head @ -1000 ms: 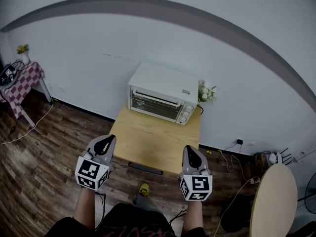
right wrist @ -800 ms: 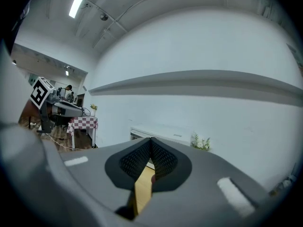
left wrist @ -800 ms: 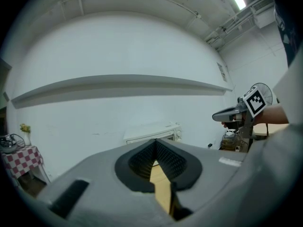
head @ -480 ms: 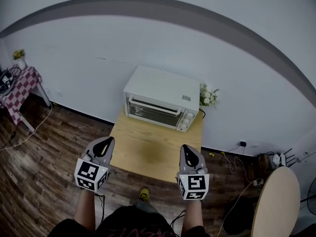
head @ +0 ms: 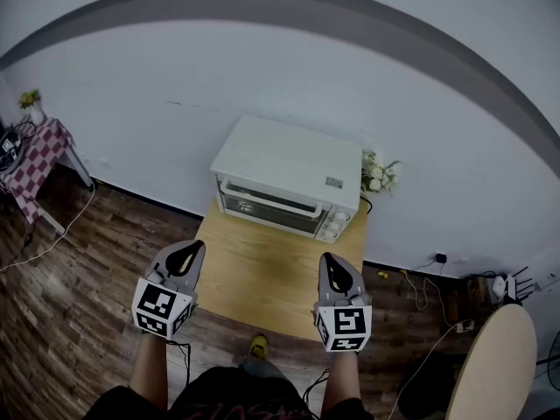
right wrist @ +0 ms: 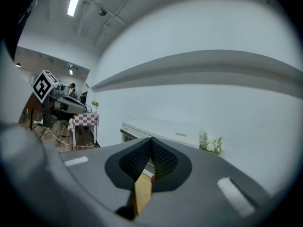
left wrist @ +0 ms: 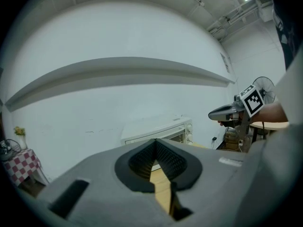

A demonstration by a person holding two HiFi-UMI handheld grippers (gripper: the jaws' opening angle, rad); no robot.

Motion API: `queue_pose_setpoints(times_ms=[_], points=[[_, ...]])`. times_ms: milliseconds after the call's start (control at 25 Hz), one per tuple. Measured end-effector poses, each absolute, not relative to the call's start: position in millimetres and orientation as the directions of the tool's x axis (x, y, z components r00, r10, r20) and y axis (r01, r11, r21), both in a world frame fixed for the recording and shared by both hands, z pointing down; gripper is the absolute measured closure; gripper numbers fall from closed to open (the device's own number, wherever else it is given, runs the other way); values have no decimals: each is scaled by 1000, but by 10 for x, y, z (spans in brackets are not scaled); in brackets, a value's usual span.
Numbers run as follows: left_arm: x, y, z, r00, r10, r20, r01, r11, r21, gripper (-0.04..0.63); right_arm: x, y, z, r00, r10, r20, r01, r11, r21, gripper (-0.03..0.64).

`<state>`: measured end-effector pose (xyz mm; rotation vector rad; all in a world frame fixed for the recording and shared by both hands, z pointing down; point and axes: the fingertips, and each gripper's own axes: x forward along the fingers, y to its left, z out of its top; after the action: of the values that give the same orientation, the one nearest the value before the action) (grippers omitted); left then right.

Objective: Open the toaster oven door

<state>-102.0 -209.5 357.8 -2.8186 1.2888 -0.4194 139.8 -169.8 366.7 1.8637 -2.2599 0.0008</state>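
- so, head view: the toaster oven (head: 289, 178) sits at the far edge of the worktop (head: 262, 274), against the wall, its door (head: 278, 206) shut and facing the person. the left tool (head: 185, 252) and right tool (head: 338, 271) hang over the near edge, well apart from the oven, both pointing toward it. the door's handle (head: 273, 195) runs side to side along the top of the door, across the line of reach. it lies roughly midway between the two tools, so neither looks clearly nearer; the knobs (head: 332, 227) are at the right tool's end.
- left tool's view: its jaws are pressed together with nothing between them. the oven (left wrist: 158, 129) shows straight ahead past the tips, a little to the right.
- right tool's view: jaws likewise pressed together and bare. the oven (right wrist: 156, 126) lies dead ahead just beyond the tips, with flowers (right wrist: 210, 144) to its right.
- my judgement: either tool must travel forward across the worktop and spread before it can take the handle from above.
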Motion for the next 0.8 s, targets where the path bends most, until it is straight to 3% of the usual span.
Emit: queue_pose_setpoints(times_ms=[800], points=[[-466,-2950,3617,595,-741,312,-709,-666,-231,596,1695,-2653,3801,-292,-937,190,-940,318,127,604]])
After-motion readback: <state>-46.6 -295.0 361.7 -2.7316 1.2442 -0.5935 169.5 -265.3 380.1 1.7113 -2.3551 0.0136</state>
